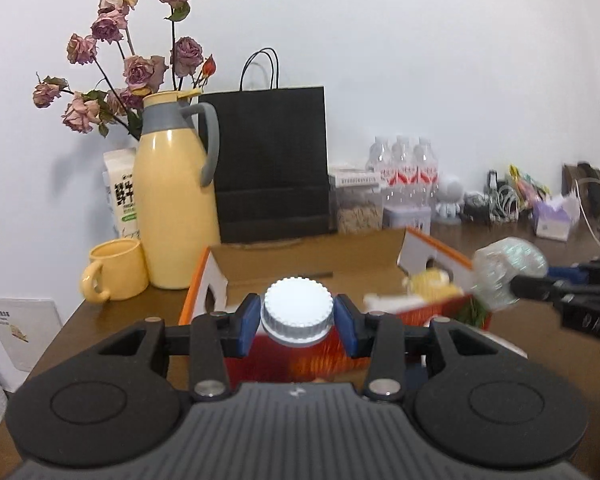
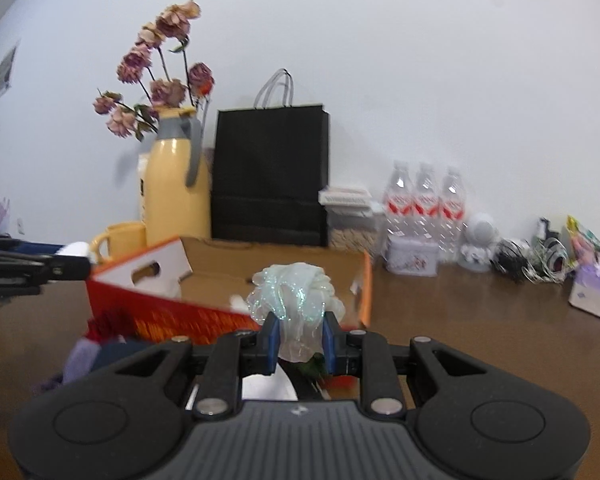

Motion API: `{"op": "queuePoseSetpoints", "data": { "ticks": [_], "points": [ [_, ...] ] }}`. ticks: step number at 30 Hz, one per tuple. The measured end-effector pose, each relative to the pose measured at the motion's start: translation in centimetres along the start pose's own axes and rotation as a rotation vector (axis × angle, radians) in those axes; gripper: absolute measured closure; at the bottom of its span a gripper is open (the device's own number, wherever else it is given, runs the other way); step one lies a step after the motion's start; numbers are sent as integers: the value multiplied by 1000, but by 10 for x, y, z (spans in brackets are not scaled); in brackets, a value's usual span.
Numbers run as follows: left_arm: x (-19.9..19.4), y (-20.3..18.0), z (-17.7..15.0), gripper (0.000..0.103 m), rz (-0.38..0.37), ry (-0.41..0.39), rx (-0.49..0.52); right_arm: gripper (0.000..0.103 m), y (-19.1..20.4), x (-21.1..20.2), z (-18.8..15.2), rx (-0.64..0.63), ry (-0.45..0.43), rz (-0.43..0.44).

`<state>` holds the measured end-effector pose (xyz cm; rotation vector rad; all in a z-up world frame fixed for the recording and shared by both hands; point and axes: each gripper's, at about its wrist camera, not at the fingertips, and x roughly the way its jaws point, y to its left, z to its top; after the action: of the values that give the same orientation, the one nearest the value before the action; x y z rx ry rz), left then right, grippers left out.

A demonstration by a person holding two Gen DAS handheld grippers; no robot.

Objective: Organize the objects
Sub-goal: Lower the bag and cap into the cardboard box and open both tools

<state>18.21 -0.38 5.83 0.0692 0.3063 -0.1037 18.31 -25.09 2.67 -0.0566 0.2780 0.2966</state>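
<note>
Open box (image 1: 320, 268) near centre on table (image 1: 540, 344); jug (image 1: 172, 200) and mug (image 1: 116, 270) at its left. Paper bag (image 1: 270, 164) behind box; water bottles (image 1: 406, 172) far right.

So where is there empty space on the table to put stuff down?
Bare brown table lies right of the orange box, in front of the water bottles. The back wall is crowded: thermos, black bag, tangled cables.

Brown table (image 2: 460, 320) bearing box (image 2: 276, 264), mug (image 1: 116, 268)
</note>
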Motion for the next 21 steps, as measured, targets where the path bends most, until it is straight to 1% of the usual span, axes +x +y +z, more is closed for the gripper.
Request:
{"op": "queuePoseSetpoints", "data": {
  "ticks": [5,11,15,17,19,21],
  "points": [
    [35,-3,20,61,10,-4,-32,82,21,36,29,-3,-21,24],
    [86,2,36,61,44,16,-88,82,40,94,52,21,9,25],
    [117,8,36,61,93,37,-124,82,44,126,50,60,41,12],
    [129,10,31,61,87,73,-114,82,44,136,44,63,65,16],
    [135,15,26,61,87,100,-127,82,44,141,38,56,87,24],
    [137,16,23,61,94,112,-130,82,42,145,35,61,102,26]
  ]
}}
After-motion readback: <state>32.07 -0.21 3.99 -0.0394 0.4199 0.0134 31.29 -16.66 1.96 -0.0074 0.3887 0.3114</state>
